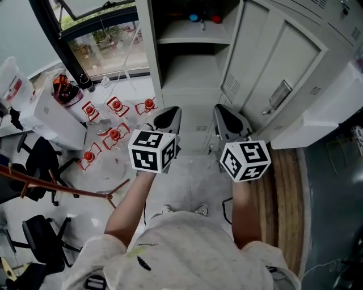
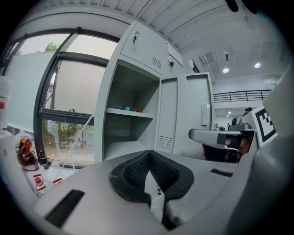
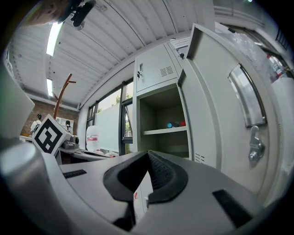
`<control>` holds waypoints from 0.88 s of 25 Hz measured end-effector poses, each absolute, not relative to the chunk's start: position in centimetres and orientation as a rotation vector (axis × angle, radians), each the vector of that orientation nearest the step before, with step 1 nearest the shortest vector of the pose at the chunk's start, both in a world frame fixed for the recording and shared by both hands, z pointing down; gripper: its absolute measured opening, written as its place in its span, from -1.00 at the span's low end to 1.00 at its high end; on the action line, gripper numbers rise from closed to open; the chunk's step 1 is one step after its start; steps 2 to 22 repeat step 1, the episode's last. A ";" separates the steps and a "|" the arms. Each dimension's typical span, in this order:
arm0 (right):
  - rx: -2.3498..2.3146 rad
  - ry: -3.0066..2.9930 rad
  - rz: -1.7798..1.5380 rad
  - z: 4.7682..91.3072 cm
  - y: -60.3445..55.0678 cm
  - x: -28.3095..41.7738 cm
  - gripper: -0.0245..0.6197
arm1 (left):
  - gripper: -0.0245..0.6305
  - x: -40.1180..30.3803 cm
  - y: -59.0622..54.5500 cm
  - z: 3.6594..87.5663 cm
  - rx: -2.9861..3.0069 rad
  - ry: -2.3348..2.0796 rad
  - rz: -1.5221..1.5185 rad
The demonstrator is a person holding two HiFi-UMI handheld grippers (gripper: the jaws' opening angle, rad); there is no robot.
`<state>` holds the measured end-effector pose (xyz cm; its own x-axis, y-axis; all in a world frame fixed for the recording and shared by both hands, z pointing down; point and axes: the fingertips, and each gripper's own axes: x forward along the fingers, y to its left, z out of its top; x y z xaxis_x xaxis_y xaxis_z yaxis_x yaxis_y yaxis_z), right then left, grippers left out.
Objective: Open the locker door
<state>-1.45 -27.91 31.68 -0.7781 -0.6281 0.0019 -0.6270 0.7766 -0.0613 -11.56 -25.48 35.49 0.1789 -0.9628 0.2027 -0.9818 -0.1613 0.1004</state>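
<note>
Your left tool [image 1: 168, 118] and right tool [image 1: 229, 120] are both pressed together, empty. The locker door [image 1: 283, 68] stands open at right.

Matt painted metal locker door [image 1: 283, 59] with a shiny bare-metal handle [image 1: 280, 94]

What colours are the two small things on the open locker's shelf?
A blue round thing and a red round thing; head view shows them best.
</note>
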 end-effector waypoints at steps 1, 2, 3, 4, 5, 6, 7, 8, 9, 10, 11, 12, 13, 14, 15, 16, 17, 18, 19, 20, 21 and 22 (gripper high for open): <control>-1.039 2.943 -0.092 31.7 -27.9 -1.5 -0.91 | -0.91 -11.6 -25.5 35.5 2.243 -1.885 0.134; -1.039 2.943 -0.092 31.7 -27.9 -1.5 -0.91 | -0.91 -11.6 -25.5 35.5 2.243 -1.885 0.134; -1.039 2.943 -0.092 31.7 -27.9 -1.5 -0.91 | -0.91 -11.6 -25.5 35.5 2.243 -1.885 0.134; -1.039 2.943 -0.092 31.7 -27.9 -1.5 -0.91 | -0.91 -11.6 -25.5 35.5 2.243 -1.885 0.134; -1.039 2.943 -0.092 31.7 -27.9 -1.5 -0.91 | -0.91 -11.6 -25.5 35.5 2.243 -1.885 0.134; -1.039 2.943 -0.092 31.7 -27.9 -1.5 -0.91 | -0.91 -11.6 -25.5 35.5 2.243 -1.885 0.134; -1.039 2.943 -0.092 31.7 -27.9 -1.5 -0.91 | -0.91 -11.6 -25.5 35.5 2.243 -1.885 0.134; -1.039 2.943 -0.092 31.7 -27.9 -1.5 -0.91 | -0.91 -11.6 -25.5 35.5 2.243 -1.885 0.134; -1.039 2.943 -0.092 31.7 -27.9 -1.5 -0.91 | -0.91 -11.6 -25.5 35.5 2.243 -1.885 0.134; -1.039 2.943 -0.092 31.7 -27.9 -1.5 -0.91 | -0.91 -11.6 -25.5 35.5 2.243 -1.885 0.134; -1.039 2.943 -0.092 31.7 -27.9 -1.5 -0.91 | -0.91 -11.6 -25.5 35.5 2.243 -1.885 0.134; -1.039 2.943 -0.092 31.7 -27.9 -1.5 -0.91 | -0.91 -11.6 -25.5 35.5 2.243 -1.885 0.134; -1.039 2.943 -0.092 31.7 -27.9 -1.5 -0.91 | -0.91 -11.6 -25.5 35.5 2.243 -1.885 0.134; -1.039 2.943 -0.092 31.7 -27.9 -1.5 -0.91 | -0.91 -11.6 -25.5 35.5 2.243 -1.885 0.134; -1.039 2.943 -0.092 31.7 -27.9 -1.5 -0.91 | -0.91 -11.6 -25.5 35.5 2.243 -1.885 0.134; -1.039 2.943 -0.092 31.7 -27.9 -1.5 -0.91 | -0.91 -11.6 -25.5 35.5 2.243 -1.885 0.134; -1.039 2.943 -0.092 31.7 -27.9 -1.5 -0.91 | -0.91 -11.6 -25.5 35.5 2.243 -1.885 0.134; -1.039 2.943 -0.092 31.7 -27.9 -1.5 -0.91 | -0.91 -11.6 -25.5 35.5 2.243 -1.885 0.134; -1.039 2.943 -0.092 31.7 -27.9 -1.5 -0.91 | -0.91 -11.6 -25.5 35.5 2.243 -1.885 0.134; -1.039 2.943 -0.092 31.7 -27.9 -1.5 -0.91 | -0.91 -11.6 -25.5 35.5 2.243 -1.885 0.134; -1.039 2.943 -0.092 31.7 -27.9 -1.5 -0.91 | -0.91 -11.6 -25.5 35.5 2.243 -1.885 0.134; -1.039 2.943 -0.092 31.7 -27.9 -1.5 -0.91 | -0.91 -11.6 -25.5 35.5 2.243 -1.885 0.134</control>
